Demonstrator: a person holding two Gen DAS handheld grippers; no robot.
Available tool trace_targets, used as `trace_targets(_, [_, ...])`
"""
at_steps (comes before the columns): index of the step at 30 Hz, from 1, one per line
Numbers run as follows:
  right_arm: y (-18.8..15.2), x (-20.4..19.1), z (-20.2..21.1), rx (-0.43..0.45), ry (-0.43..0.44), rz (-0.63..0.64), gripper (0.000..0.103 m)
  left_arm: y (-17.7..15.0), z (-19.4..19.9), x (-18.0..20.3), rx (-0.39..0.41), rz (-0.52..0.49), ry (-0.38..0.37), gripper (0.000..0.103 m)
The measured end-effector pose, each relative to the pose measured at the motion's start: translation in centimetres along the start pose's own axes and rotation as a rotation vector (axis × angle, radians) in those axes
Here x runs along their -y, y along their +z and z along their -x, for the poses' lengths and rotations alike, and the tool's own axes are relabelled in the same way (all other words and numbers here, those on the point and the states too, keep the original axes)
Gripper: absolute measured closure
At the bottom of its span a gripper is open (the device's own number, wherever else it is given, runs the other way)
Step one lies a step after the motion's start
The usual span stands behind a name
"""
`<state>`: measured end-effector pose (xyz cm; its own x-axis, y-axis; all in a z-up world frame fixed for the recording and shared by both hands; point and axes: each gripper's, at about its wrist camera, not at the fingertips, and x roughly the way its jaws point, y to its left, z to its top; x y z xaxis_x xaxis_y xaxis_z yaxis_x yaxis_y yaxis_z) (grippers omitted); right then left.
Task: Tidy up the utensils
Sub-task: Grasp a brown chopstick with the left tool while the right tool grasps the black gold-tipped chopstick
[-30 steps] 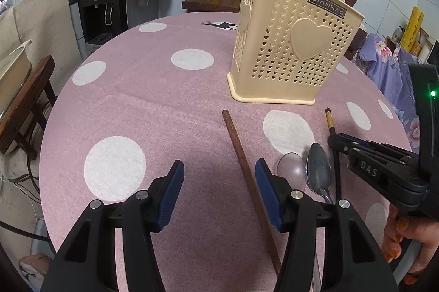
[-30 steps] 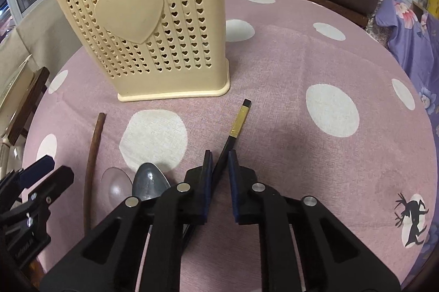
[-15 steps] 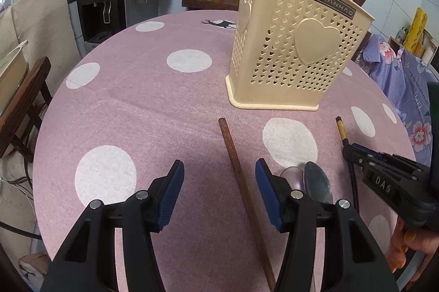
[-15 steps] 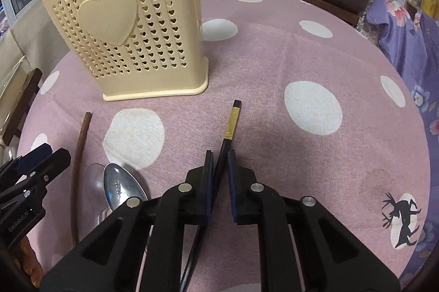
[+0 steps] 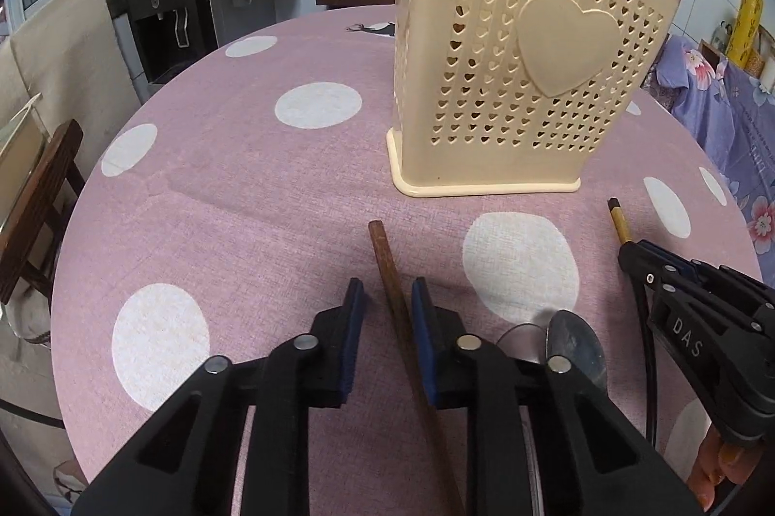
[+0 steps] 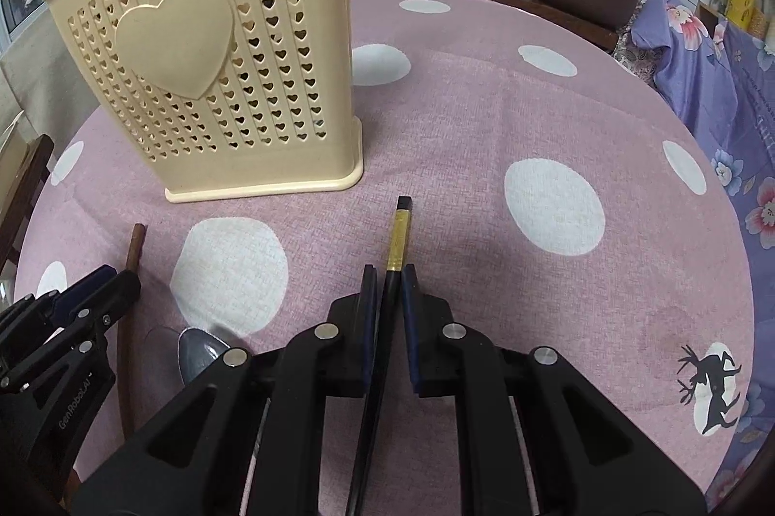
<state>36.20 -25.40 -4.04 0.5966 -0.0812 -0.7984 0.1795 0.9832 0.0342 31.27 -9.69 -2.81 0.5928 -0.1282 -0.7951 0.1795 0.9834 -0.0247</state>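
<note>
A cream utensil basket with heart holes stands upright on the pink dotted tablecloth; it also shows in the right wrist view. My left gripper has its jaws narrowed around a brown wooden stick lying on the cloth, the right pad touching it and a small gap on the left. My right gripper is shut on a black chopstick with a gold band. A metal spoon and a clear spoon lie between the two tools.
The round table's edge drops off at the left, with a wooden chair beside it. A water dispenser stands behind. A purple floral cloth lies past the right edge.
My left gripper has moved forward and closed from wide open to nearly shut around the brown stick. My right gripper keeps its hold on the black chopstick and has moved closer to the basket.
</note>
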Motion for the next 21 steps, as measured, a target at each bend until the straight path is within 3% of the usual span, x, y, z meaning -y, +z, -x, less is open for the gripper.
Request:
trace_targets(2, [0.1,-0.1,-0.1,0.002,0.001,0.001,0.092,0.0,0.0,0.0,-0.001,-0.005,-0.002,0.092])
trace_targets(21, [0.6,1.3,-0.2,0.002,0.099,-0.095,0.095,0.1,-0.4,-0.2,0.018,0.023,-0.044,0.093])
